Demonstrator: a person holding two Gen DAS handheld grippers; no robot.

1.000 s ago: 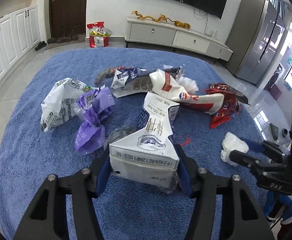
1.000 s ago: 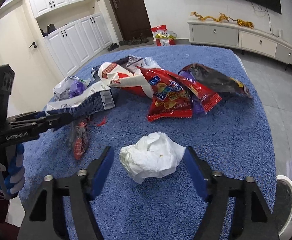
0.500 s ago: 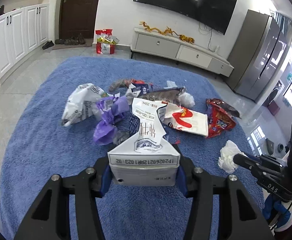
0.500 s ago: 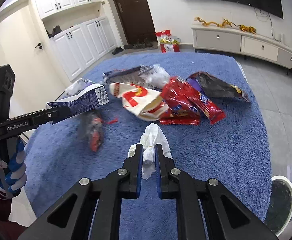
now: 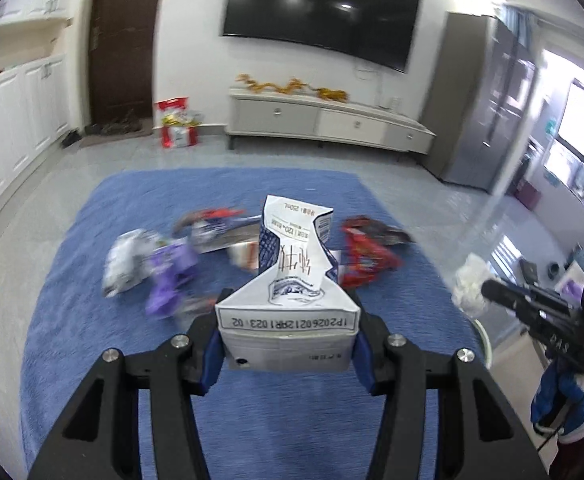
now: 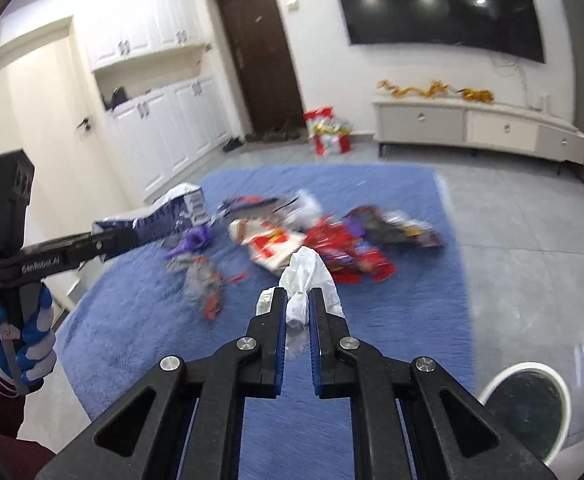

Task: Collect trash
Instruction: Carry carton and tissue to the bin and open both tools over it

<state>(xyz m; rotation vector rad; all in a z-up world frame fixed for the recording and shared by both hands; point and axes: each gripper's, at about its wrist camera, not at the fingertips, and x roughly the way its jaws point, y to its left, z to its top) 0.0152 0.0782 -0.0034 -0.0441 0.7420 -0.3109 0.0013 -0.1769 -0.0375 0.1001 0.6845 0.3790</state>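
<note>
My left gripper (image 5: 287, 340) is shut on a flattened white and blue milk carton (image 5: 292, 280), held well above the blue-covered table (image 5: 92, 320). My right gripper (image 6: 297, 308) is shut on a crumpled white tissue (image 6: 306, 276), also lifted. In the left wrist view the right gripper (image 5: 488, 292) shows at the right with the tissue (image 5: 470, 284). In the right wrist view the left gripper (image 6: 120, 236) shows at the left with the carton (image 6: 172, 208). Several wrappers lie on the table: a red snack bag (image 6: 348, 248), a white and red bag (image 6: 268, 244), a purple wrapper (image 5: 168, 276).
A white round bin with a dark inside (image 6: 528, 404) stands on the floor by the table's right edge. A white crumpled bag (image 5: 126, 260) lies at the left of the pile. A TV cabinet (image 5: 324, 124) stands by the far wall.
Both grippers have risen higher above the table with their loads. The right gripper closed on the tissue a second ago and lifted it. The pile looks smaller and farther away.
</note>
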